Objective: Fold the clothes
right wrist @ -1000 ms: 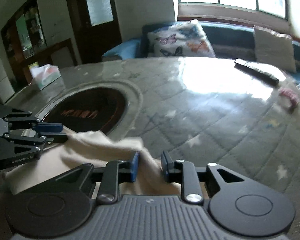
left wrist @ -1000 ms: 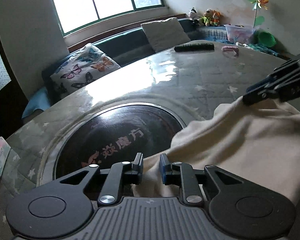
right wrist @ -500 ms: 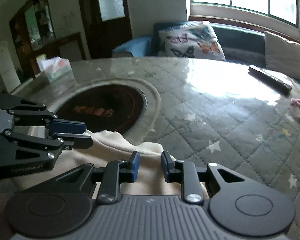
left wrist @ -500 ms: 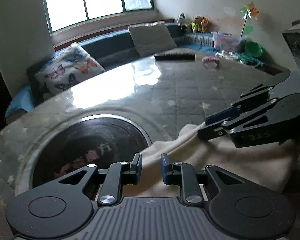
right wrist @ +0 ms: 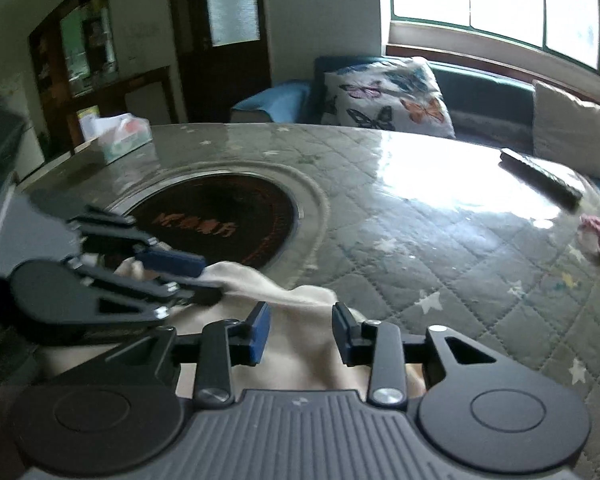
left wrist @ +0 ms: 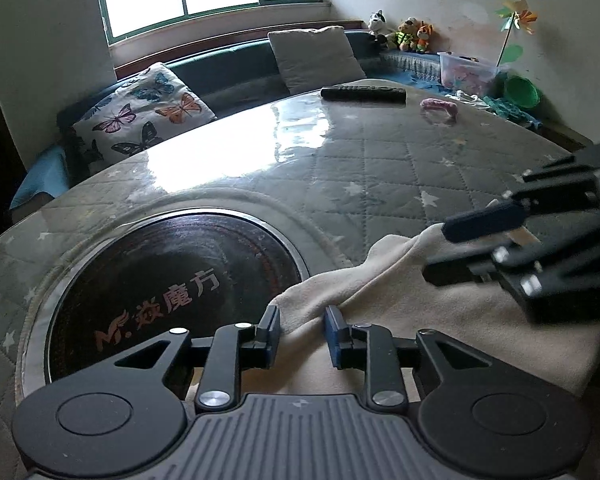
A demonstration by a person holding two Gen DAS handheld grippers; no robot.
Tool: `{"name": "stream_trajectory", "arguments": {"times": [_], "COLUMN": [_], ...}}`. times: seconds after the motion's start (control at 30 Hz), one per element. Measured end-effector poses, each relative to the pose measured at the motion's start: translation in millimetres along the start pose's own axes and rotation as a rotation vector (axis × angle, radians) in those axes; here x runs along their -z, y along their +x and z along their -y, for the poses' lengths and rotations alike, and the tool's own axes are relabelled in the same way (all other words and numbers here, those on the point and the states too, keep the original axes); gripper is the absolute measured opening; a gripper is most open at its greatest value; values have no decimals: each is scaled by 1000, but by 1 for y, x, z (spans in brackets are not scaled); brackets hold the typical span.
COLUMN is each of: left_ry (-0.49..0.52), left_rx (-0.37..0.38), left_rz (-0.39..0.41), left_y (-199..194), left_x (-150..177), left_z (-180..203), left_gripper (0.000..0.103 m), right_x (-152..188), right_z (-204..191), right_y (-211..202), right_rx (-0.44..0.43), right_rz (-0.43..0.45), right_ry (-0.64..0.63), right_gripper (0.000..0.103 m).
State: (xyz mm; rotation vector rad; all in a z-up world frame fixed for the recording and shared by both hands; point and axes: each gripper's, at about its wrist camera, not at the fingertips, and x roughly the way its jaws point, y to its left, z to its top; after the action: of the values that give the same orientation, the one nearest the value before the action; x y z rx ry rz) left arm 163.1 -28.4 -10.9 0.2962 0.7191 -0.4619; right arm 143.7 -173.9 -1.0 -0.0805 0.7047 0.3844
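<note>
Both parted: left gripper (left wrist: 302, 330) straddling a ridge of cream garment (left wrist: 440, 312), right gripper (right wrist: 300, 330) spread wide above its bunched edge on quilted table (left wrist: 380, 168).

Cream plain garment (left wrist: 440, 312) between my blue-padded black fingers (left wrist: 334, 332). Grey quilted table cover (left wrist: 380, 168) with pale stars; behind it, white cushion (left wrist: 144, 114) with multicoloured butterflies. On the cover: black disc (left wrist: 172, 276) with orange lettering, black remote (left wrist: 362, 93), pink scrunchie (left wrist: 439, 107).
</note>
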Motion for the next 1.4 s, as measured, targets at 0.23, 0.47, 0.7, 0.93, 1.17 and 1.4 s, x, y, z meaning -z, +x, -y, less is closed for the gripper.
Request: {"name": "stream_trajectory", "arguments": {"times": [0.23,0.47,0.7,0.93,1.17,1.4], "left_ry": [-7,-7,-2,-6,-9,-21], "left_rx": [-9,-15,-27,-37,-47,-62], "left_rz": [0,4,4,1,3,22], "left_y": [1,1,1,1,1,-4], "left_x": [0,1,1,1,1,4], "left_z": [0,0,1,3,3,1], "left_gripper": [30,30,32,33,37,42], "right_x": [15,32,43,42,55,68], "right_z": [0,-4,-16,-47,-55,-26], "right_y": [2,-23,-52,-51,-48,-65], "right_rx": [1,-4,20,-82,-82,-88], "right_rz": [-49,-29,20,48,27,19], "right_ry": [19,-11,-67,-107,-113,28], "right_gripper": [34,38,41,41,44,50]}}
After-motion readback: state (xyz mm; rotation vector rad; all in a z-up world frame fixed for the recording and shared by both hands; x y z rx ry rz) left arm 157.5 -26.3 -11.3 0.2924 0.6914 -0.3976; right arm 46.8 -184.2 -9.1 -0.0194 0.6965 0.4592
